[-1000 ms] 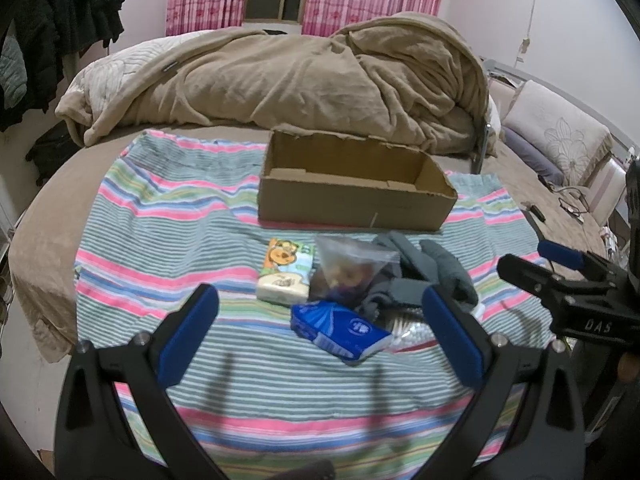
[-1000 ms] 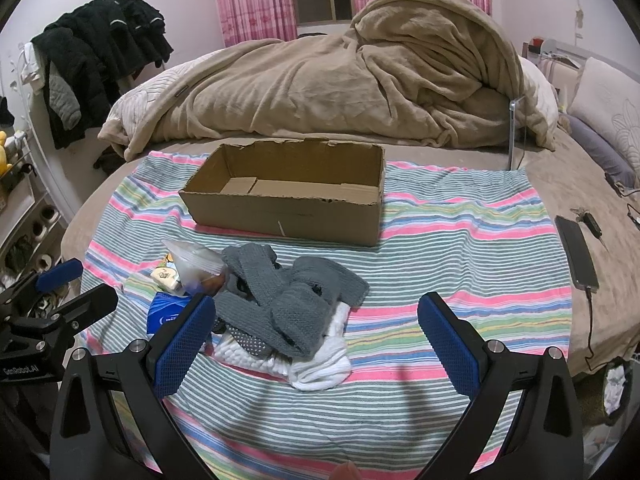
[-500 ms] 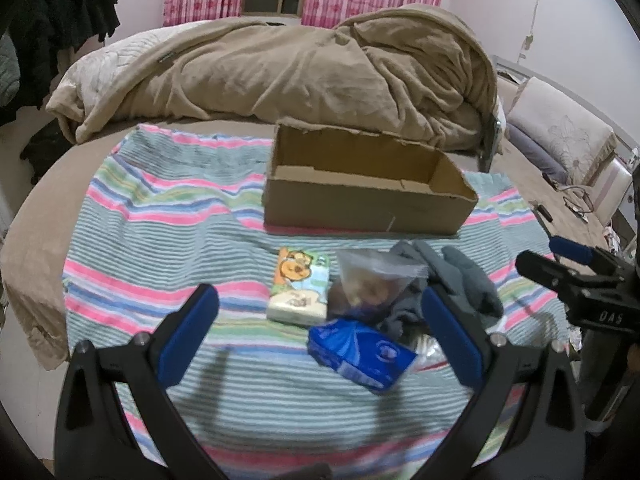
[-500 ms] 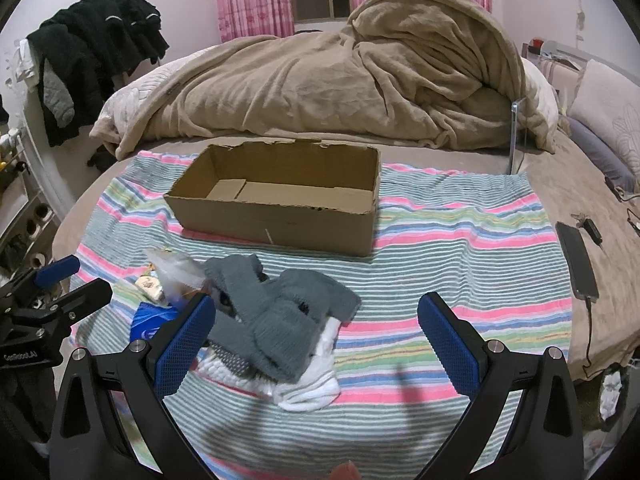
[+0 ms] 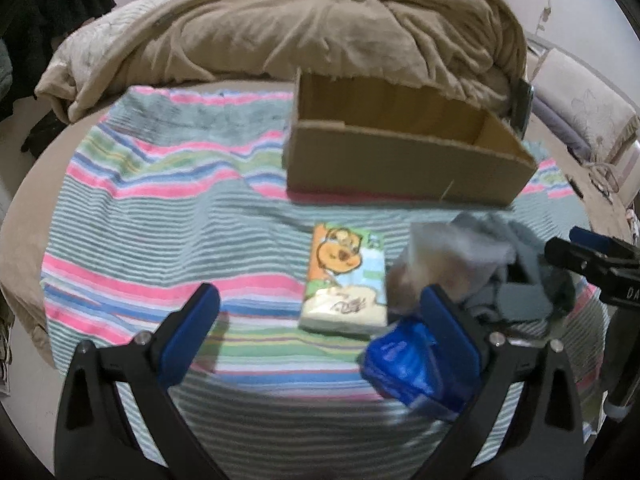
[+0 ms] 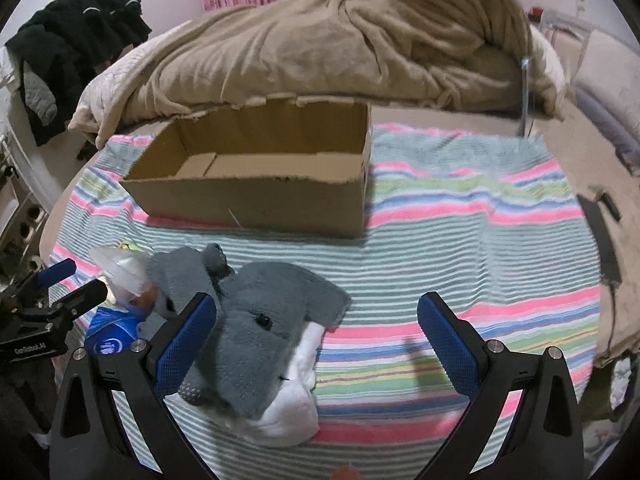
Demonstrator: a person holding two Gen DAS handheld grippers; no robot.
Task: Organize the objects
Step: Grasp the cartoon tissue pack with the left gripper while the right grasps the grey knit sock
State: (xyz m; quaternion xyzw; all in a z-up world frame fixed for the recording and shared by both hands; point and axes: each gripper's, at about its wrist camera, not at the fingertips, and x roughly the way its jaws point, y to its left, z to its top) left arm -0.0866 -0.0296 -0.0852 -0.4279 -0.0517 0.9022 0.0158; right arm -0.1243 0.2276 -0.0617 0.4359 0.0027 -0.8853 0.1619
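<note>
Both cameras have come closer to the pile of things since a second ago: the cardboard box (image 5: 404, 160) and the items in front of it fill more of each view, and in the left wrist view the pile has slid to the right, so the blue packet (image 5: 404, 364) now sits just against the right finger of the left tongs (image 5: 320, 336). Those tongs stand wide apart above the striped blanket (image 5: 160, 248), holding nothing. The cartoon-printed tissue pack (image 5: 346, 280) lies flat between their fingers, closer to the right one. Beside it to the right sits a clear plastic bag (image 5: 436, 256), blurred, and beyond that the grey socks (image 5: 520, 264).

The right tongs (image 6: 316, 340) are also spread apart and empty. Their left finger overlaps the near edge of the grey socks (image 6: 260, 320), which lie heaped on white socks (image 6: 288, 404); whether the finger touches the fabric cannot be told. The clear bag (image 6: 124, 268) and the blue packet (image 6: 114, 332) lie left of the socks, next to the left tongs seen at the frame's edge. The open box (image 6: 256, 184) stands on the blanket (image 6: 460, 240) behind the pile, with a rumpled beige duvet (image 6: 320, 44) behind it on the bed. A dark phone (image 6: 600, 236) lies off the blanket's right edge.
</note>
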